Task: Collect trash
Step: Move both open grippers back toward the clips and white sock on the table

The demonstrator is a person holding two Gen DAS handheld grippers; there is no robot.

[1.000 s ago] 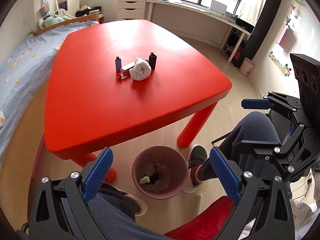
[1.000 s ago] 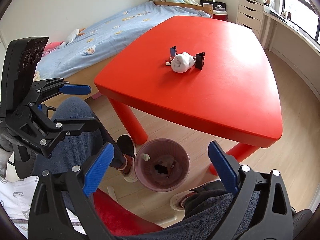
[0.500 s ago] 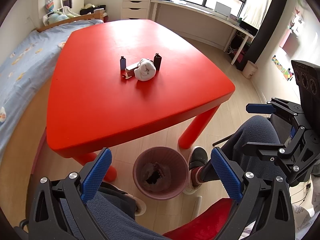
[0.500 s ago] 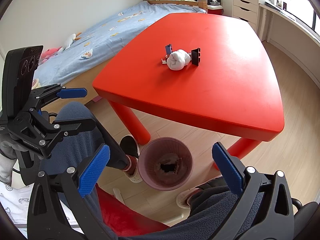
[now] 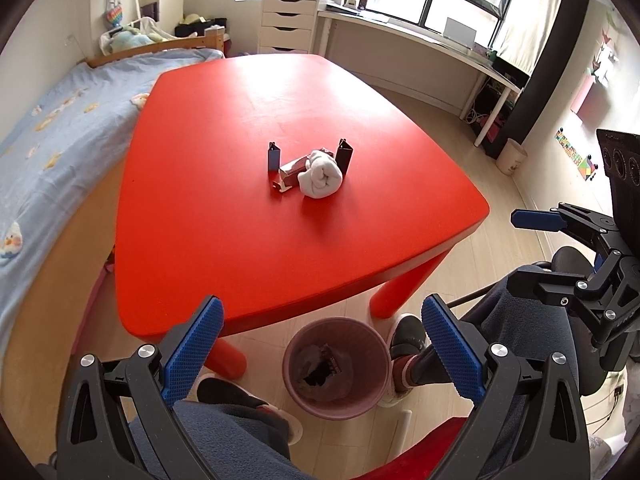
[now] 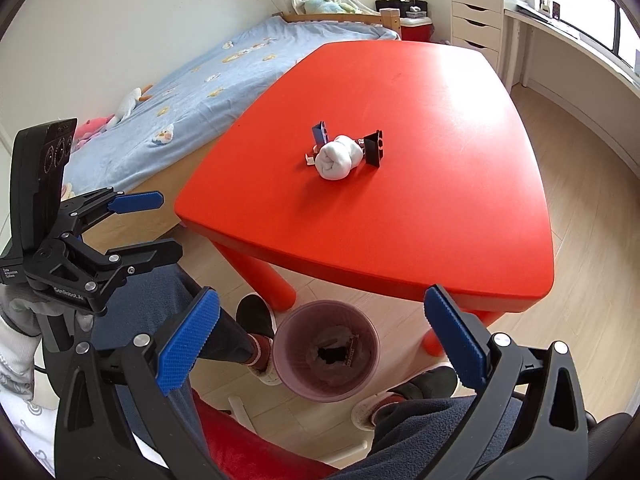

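Observation:
A pink waste bin [image 5: 337, 368] with trash in it stands on the floor by the red table's near edge; it also shows in the right wrist view [image 6: 327, 350]. On the red table [image 5: 224, 240] lie a white rolled cloth [image 5: 321, 179], a brown wrapper [image 5: 293, 169], a blue binder clip [image 5: 273, 158] and a black binder clip [image 5: 343, 153]. My left gripper [image 5: 320, 346] is open and empty above the bin. My right gripper [image 6: 320, 338] is open and empty above the bin, and shows at the right of the left wrist view [image 5: 538, 248].
The person's legs and shoes [image 5: 406, 336] flank the bin, with a red chair seat [image 6: 256, 456] below. A bed [image 5: 52, 136] runs along the table's left side. A desk and white drawers [image 5: 286, 24] stand by the windows.
Both grippers have tilted up and back a little, so the table fills more of each view. A small light scrap seen at the bin's top a second ago has gone from sight.

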